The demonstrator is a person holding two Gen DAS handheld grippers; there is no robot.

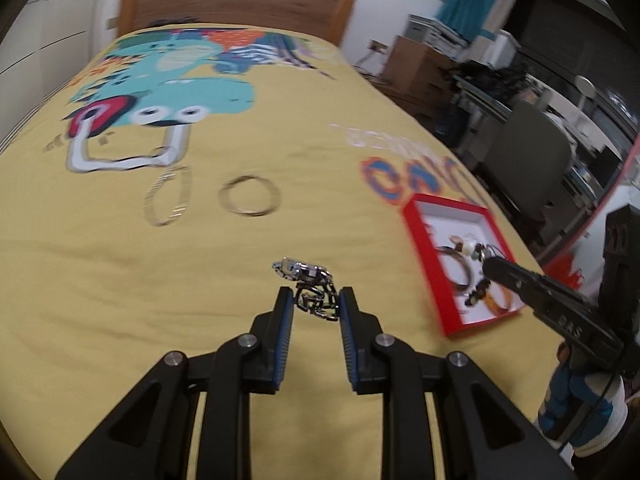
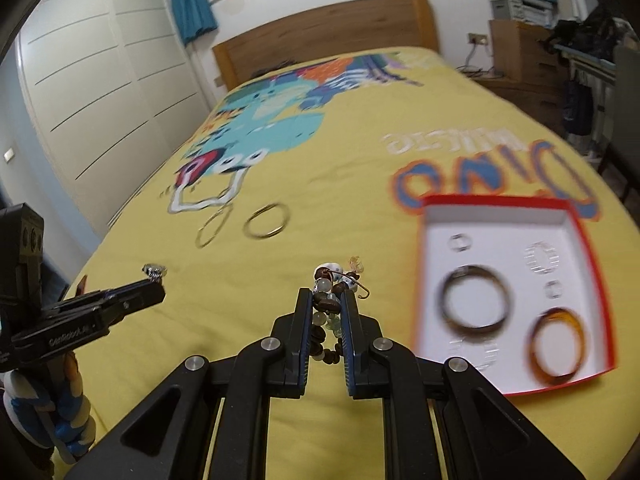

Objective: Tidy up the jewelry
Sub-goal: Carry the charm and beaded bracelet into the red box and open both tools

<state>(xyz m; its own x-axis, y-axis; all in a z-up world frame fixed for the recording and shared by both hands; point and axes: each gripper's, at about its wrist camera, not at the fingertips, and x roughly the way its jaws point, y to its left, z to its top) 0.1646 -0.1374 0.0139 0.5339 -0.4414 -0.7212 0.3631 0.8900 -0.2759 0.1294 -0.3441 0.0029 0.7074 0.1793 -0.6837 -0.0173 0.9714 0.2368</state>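
Chain bracelet (image 1: 314,294) between left fingers (image 1: 285,316)

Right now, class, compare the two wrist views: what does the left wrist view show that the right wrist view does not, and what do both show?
Left wrist only: the whole silver chain bracelet between the left gripper fingers.

Right wrist only: the red box's white floor uncovered, with clear rings.

Both: the yellow bedspread, two loose bangles on it, the dark bangle in the box, and the right gripper shut on a beaded bracelet.
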